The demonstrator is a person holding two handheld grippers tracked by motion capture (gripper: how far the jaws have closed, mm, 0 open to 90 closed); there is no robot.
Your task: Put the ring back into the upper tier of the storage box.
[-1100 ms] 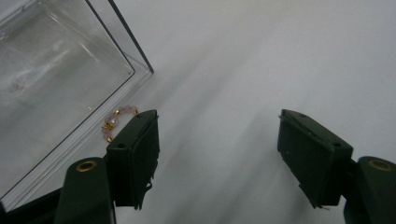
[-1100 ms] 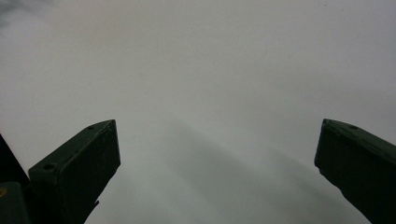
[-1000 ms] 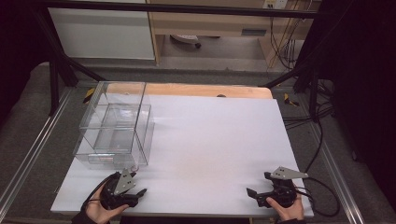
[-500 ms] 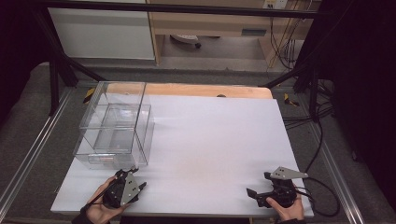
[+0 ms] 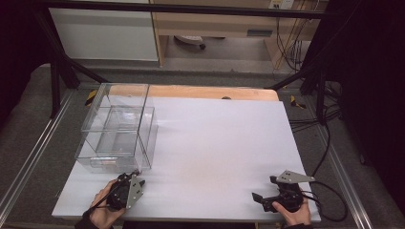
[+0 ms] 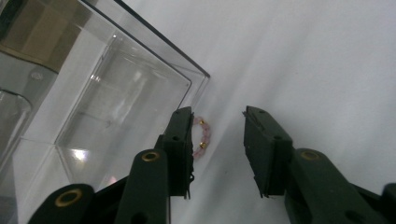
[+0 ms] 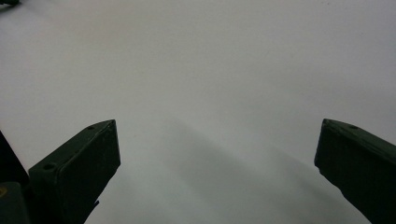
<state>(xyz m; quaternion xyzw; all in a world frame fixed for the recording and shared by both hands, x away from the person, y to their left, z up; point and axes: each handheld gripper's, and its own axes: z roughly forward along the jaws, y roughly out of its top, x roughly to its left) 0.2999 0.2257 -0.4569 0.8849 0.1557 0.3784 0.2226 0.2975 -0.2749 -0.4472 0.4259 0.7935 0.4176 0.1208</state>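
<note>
A small ring of pink beads with gold spacers lies on the white table top, right at the near corner of a clear plastic box. My left gripper points at that corner. Its jaws have just been closing. The beads sit between them against the left-hand pad, and the other pad stands well apart. My right gripper rests at the near right of the table, jaws spread wide over bare white surface.
The clear box holds a smaller clear box inside and stands at the table's left side. A wooden strip runs along the far edge. Black cables trail off the right edge, and metal rails flank both sides.
The left gripper's jaws have drawn closer together around the bead ring. Both hands stay where they were, and the right gripper's jaws stay wide.
</note>
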